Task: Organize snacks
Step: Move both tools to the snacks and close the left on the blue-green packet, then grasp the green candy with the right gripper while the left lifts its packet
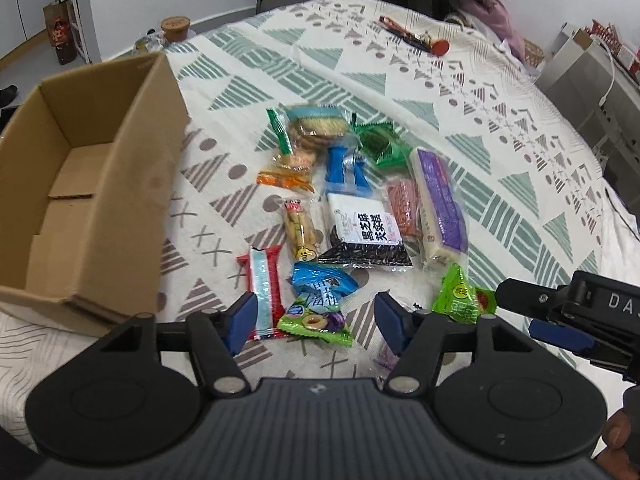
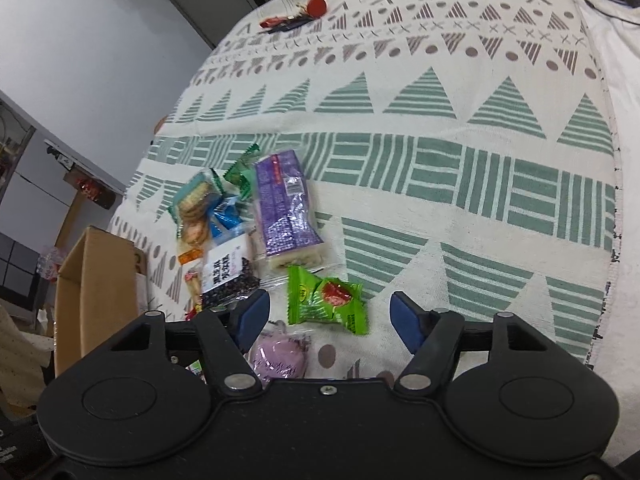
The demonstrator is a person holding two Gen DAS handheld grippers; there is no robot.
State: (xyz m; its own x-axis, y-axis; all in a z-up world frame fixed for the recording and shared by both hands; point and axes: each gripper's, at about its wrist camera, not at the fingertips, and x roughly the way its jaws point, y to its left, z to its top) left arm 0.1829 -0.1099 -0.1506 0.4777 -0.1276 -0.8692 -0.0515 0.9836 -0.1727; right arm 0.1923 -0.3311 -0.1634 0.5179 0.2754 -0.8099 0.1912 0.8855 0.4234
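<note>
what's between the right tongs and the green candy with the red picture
Nothing visible. The right tongs are open, and the green candy lies on the cloth in the gap between their tips. A purple snack lies nearer, to the left.

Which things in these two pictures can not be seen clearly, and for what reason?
- Cardboard box: near end cut off by the left edge, left wrist view.
- Round purple snack: lower part hidden behind the right tool, right wrist view.
- Red item at the far table edge: too small to identify.
- Left tool body hides the cloth under it.
</note>
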